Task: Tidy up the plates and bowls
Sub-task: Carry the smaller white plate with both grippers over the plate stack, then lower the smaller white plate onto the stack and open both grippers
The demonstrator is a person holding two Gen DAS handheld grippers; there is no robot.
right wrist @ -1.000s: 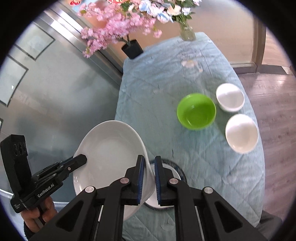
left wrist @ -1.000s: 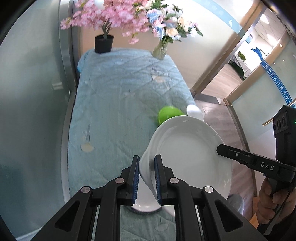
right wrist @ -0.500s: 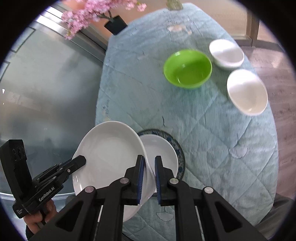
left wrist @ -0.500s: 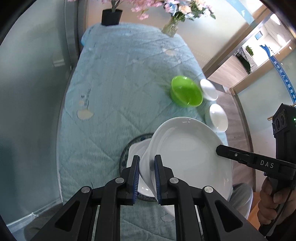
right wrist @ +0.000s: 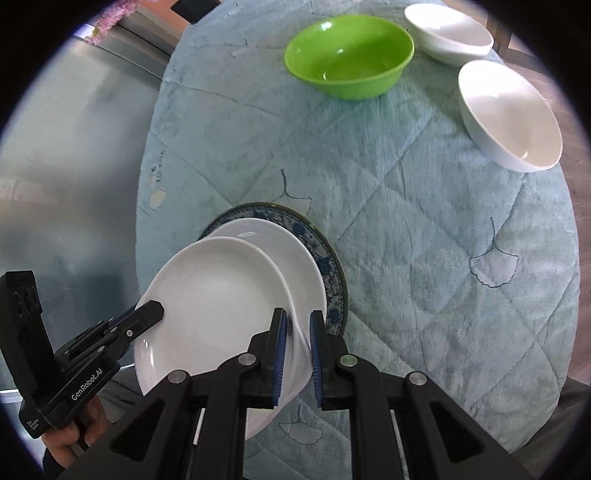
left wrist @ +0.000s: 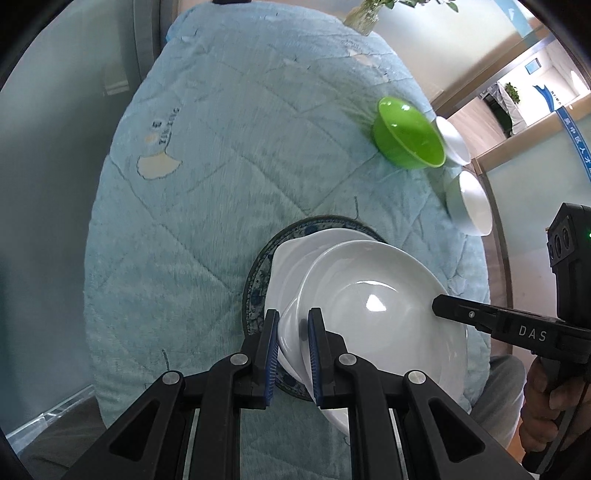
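Both grippers hold one large white plate (left wrist: pixel 376 306) (right wrist: pixel 214 295) by opposite rims. My left gripper (left wrist: pixel 291 332) is shut on its near-left rim, and my right gripper (right wrist: pixel 297 332) is shut on the opposite rim. Each gripper also shows in the other's view: the right gripper (left wrist: pixel 437 305) and the left gripper (right wrist: pixel 157 312). The plate hangs low, partly over a smaller white plate (left wrist: pixel 295 251) (right wrist: pixel 295 258) that lies on a blue-patterned plate (left wrist: pixel 258 273) (right wrist: pixel 332 266). I cannot tell if the two white plates touch.
A green bowl (left wrist: pixel 408 134) (right wrist: pixel 349 59) and two white bowls (right wrist: pixel 448 31) (right wrist: pixel 511 114) sit toward the far right of the light-blue quilted tablecloth (left wrist: pixel 221 166). A glass vase (left wrist: pixel 360 18) stands at the far end. A glass wall runs along the left.
Both grippers have come down with the large white plate. The stacked plates beneath, half hidden before, now lie close under it. Both views tilted further down at the table.
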